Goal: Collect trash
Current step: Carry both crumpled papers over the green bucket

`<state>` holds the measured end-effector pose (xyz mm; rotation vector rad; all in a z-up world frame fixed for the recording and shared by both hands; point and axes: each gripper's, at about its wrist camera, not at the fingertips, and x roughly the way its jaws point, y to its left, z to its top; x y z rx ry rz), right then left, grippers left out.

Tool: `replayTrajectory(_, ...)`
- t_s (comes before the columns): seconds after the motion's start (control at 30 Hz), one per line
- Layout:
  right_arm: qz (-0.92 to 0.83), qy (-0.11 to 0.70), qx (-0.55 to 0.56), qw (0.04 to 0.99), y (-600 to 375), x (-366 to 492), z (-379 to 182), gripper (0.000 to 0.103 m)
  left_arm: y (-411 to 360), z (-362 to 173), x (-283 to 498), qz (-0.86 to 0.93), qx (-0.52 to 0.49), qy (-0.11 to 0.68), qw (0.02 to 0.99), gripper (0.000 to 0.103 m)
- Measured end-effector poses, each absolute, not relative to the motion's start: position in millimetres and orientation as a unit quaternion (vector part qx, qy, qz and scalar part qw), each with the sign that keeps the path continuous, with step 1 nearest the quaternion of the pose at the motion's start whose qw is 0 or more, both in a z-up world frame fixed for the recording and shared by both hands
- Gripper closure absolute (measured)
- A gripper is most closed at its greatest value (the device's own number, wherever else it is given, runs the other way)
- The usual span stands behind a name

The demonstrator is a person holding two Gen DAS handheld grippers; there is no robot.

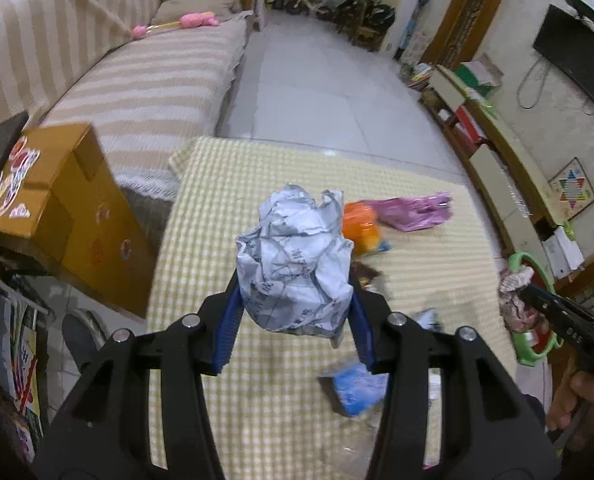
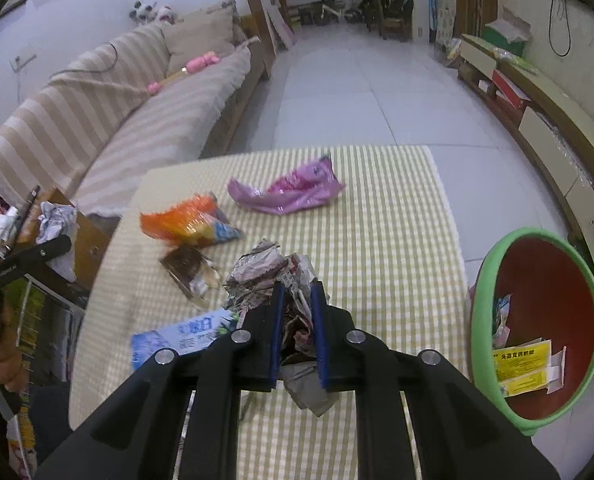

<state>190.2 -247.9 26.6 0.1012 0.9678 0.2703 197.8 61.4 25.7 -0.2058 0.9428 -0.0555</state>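
Crumpled white paper (image 1: 295, 264) clamped in my left claw (image 1: 295, 312) and a newspaper wad (image 2: 273, 276) pinched in my right claw (image 2: 299, 332) hang above the table (image 2: 377, 220); loose edges may slip short of the green bin (image 2: 537, 320).

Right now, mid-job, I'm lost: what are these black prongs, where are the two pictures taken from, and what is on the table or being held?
No robot: a person holds two black hand grippers, each with a camera looking along its blue-padded fingers. The left gripper clamps a crumpled white-grey paper ball. The right gripper pinches a wad of crumpled printed paper. On the yellow checked tablecloth lie a purple plastic bag, an orange snack wrapper, a brown wrapper and a blue packet. The green-rimmed red bin stands to the right.
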Motion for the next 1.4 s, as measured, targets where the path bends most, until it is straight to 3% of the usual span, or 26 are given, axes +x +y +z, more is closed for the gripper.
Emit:
replayTrajectory(0.5, 0.102, 0.428, 0.078, 0.895, -302, 177, 64, 0.091, -36, 60, 198, -0.117, -0.064, 0.435, 0.891, 0.057)
replayTrajectory(1.4, -0.047, 0.43, 0.148, 0.89, -496, 142, 38, 0.091, -268, 39, 226, -0.319, -0.048, 0.476, 0.819, 0.057)
